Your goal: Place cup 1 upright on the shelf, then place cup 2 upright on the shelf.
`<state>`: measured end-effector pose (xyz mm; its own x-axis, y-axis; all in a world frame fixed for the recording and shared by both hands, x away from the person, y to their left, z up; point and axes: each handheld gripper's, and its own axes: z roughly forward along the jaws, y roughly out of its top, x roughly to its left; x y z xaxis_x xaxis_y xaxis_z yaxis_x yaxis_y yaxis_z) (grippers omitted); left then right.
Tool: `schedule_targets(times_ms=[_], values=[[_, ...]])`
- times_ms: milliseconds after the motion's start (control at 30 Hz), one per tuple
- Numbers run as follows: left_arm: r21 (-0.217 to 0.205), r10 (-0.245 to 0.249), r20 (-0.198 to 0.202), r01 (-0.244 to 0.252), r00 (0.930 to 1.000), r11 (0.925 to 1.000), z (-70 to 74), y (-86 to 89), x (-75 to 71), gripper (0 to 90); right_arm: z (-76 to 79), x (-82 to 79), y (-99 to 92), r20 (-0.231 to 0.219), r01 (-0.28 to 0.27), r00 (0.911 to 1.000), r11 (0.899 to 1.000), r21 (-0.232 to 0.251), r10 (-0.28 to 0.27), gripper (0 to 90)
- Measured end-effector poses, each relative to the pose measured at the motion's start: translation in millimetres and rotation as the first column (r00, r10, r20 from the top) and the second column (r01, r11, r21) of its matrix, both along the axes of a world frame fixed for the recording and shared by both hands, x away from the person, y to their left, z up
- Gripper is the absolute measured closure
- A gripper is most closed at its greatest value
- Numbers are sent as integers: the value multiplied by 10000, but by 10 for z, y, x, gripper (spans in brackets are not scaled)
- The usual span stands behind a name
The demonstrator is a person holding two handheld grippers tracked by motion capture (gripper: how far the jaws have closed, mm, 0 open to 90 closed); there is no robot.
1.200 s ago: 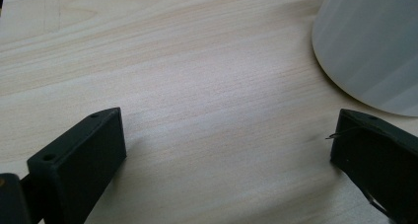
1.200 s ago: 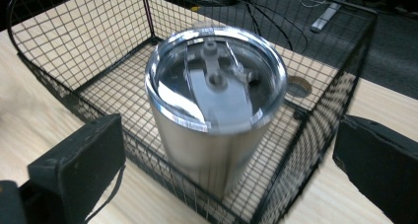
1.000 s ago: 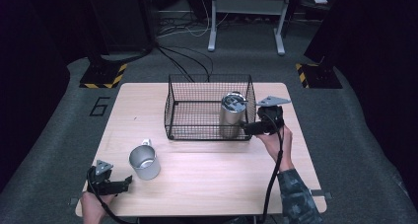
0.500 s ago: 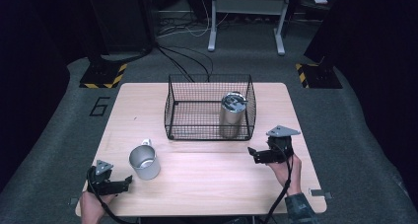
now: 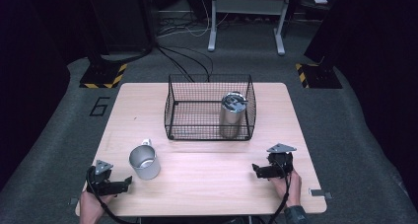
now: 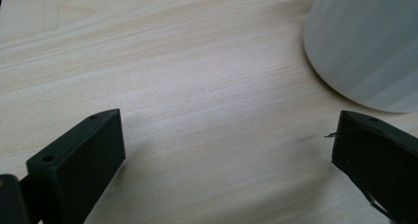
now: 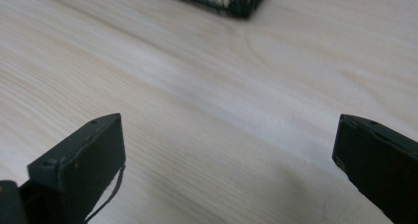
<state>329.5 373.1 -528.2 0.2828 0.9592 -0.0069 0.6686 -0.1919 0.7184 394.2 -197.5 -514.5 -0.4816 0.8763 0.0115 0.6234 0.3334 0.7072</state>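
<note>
Left tongs rest low at the table's near-left corner, jaws spread wide, nothing between them. Metal mug stands upright just beyond and to the right of those tongs, near but apart; long axis vertical, open mouth up, handle on its far side. Right tongs lie near the right edge, also wide and empty, well apart from the mug. Left hand is clearly the nearer one.

Steel tumbler stands upright inside the wire basket, in its right half.

Left gripper view: mug wall fills the upper right, off-centre from the jaw gap, so a swing toward it looks needed. Right gripper view: bare wood and a basket corner.
</note>
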Motion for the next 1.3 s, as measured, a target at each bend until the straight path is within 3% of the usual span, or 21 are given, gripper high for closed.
schedule_targets(times_ms=[167, 200, 367, 600, 767, 900, 1167, 1300], values=[[-35, -204, 189, 204, 9996, 9998, 97, -1, -64, 0, -118, 33, -58, -117, 118, 9999, 9999, 4, -118, 0], [-36, -234, 182, 235, 9996, 9997, 123, 2, -74, 0, -121, 38, -56, -90, 300, 9995, 9995, -63, -300, 0], [-390, -514, 473, 533, 9976, 9978, 307, 5, -141, 0, -134, 50, -66, 3, 140, 9999, 9998, -164, -140, 0], [-684, -850, 722, 900, 9938, 9936, 514, -29, -204, 0, -153, 48, -68, 190, 404, 9990, 9992, 2, -404, 0], [-871, -1215, 984, 1301, 9877, 9877, 679, -102, -227, 0, -155, 48, -74, 237, 325, 9992, 9995, -22, -325, 0], [-1039, -1568, 1340, 1712, 9785, 9797, 813, -209, -236, 0, -153, 36, -64, 152, 458, 9988, 9989, 44, -458, 0], [-956, -1762, 1416, 1906, 9741, 9770, 873, -422, -155, 0, -154, 36, -64, 170, 474, 9987, 9989, 33, -474, 0], [-609, -1679, 1465, 1782, 9749, 9821, 846, -596, -74, 0, -155, 36, -62, 188, 508, 9985, 9987, 18, -508, 0]])
